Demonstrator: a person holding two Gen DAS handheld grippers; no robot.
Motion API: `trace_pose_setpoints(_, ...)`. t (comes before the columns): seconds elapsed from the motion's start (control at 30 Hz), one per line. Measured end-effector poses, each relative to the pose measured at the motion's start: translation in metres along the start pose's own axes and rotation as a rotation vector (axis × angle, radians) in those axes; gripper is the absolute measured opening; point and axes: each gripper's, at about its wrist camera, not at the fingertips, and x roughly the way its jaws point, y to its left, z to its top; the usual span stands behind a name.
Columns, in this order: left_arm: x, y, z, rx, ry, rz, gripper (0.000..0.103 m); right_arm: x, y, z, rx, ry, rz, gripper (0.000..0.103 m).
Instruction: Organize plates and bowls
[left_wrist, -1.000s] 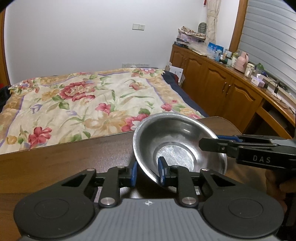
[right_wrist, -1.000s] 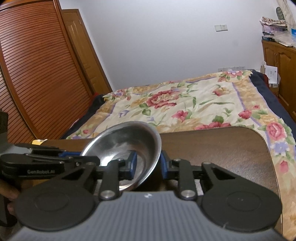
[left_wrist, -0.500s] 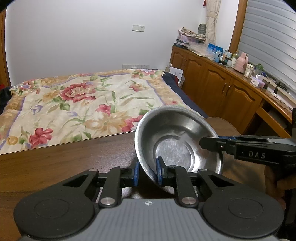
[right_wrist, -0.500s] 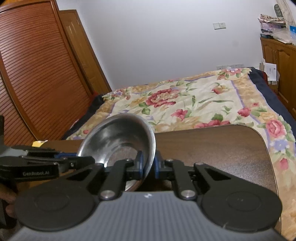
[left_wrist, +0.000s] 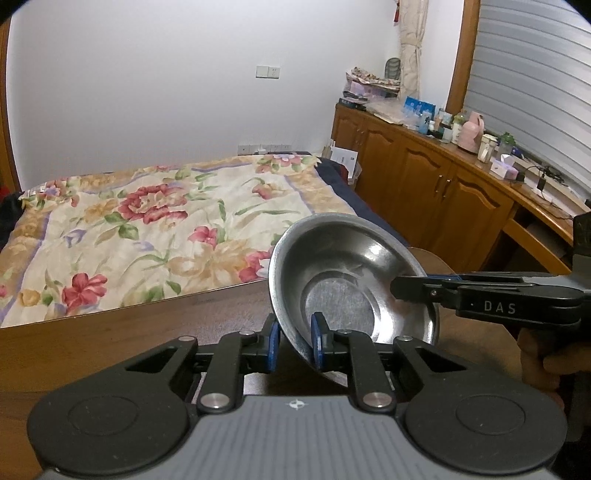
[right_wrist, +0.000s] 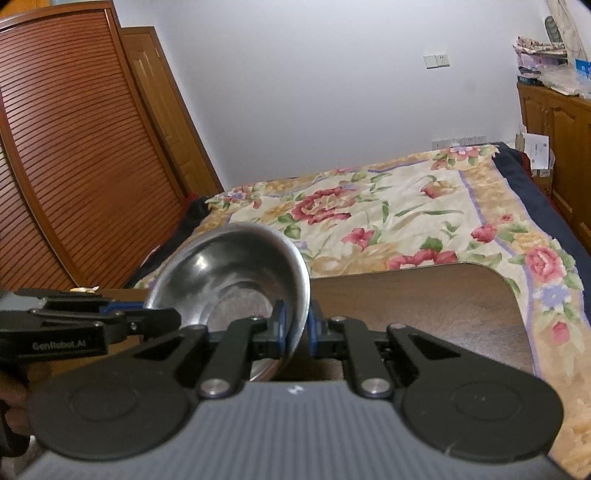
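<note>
The flowered bed (left_wrist: 155, 221) fills the room behind everything, and the brown table (right_wrist: 413, 306) stands at its foot. Above the table, on the side away from the bed, a steel bowl (left_wrist: 347, 284) hangs tilted, clear of the wood as far as the views show. Both tools have it. The left gripper (left_wrist: 293, 341) has its jaws set across the bowl's near rim, one blue pad inside and one outside, though a sliver of gap shows at the outer pad, so that hold looks loose. The right gripper (right_wrist: 294, 326) pinches the opposite rim with its jaws pressed onto the metal.

This looks like a handover of the bowl between grippers. No stack or other dish is in view. The next move probably calls for one gripper to let go cleanly while the other keeps the bowl from swinging.
</note>
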Motion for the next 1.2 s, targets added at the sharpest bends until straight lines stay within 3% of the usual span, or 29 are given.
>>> trace_pose_setpoints(1.2,-0.102,-0.028,0.001,0.050,-0.142,-0.045,0.020,-0.085,0.041,0.013,-0.102,-0.118,-0.033,0.014)
